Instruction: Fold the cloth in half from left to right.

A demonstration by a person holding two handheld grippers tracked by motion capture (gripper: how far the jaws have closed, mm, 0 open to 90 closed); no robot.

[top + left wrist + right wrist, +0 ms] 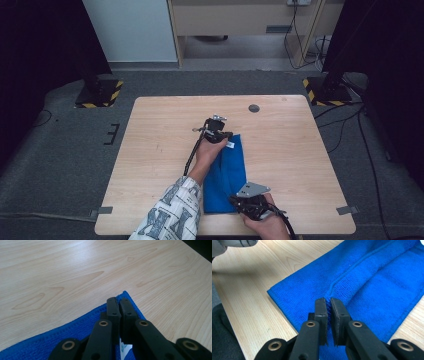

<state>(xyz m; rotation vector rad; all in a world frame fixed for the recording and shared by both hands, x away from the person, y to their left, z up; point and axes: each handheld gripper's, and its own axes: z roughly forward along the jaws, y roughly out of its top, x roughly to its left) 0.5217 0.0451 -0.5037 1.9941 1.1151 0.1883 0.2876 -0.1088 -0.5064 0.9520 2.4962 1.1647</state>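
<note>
So the person is working a blue cloth (226, 175) on a wooden table (150, 150), and it looks like a folding job. The cloth lies as a long narrow strip running away from the person, roughly in the middle of the table, closer to the near edge. The left gripper (219, 134) sits at the far end of the strip, and in the left gripper view its jaws are clamped together right at a corner of the cloth (75, 340), pinching the edge. The right gripper (243, 202) is down at the near end, and in its own view the jaws are squeezed on a raised ridge of fabric (367, 277), apparently a folded layer's edge, so it's grasping cloth too. Holding both ends like that makes sense: it keeps the doubled layers taut and lined up so the top layer doesn't slide off the bottom one. There's a white tag (230, 144) poking out at the far end by the left gripper. The likely next step is carrying that edge across for another fold, though the main risk would be gripping just one layer.
</note>
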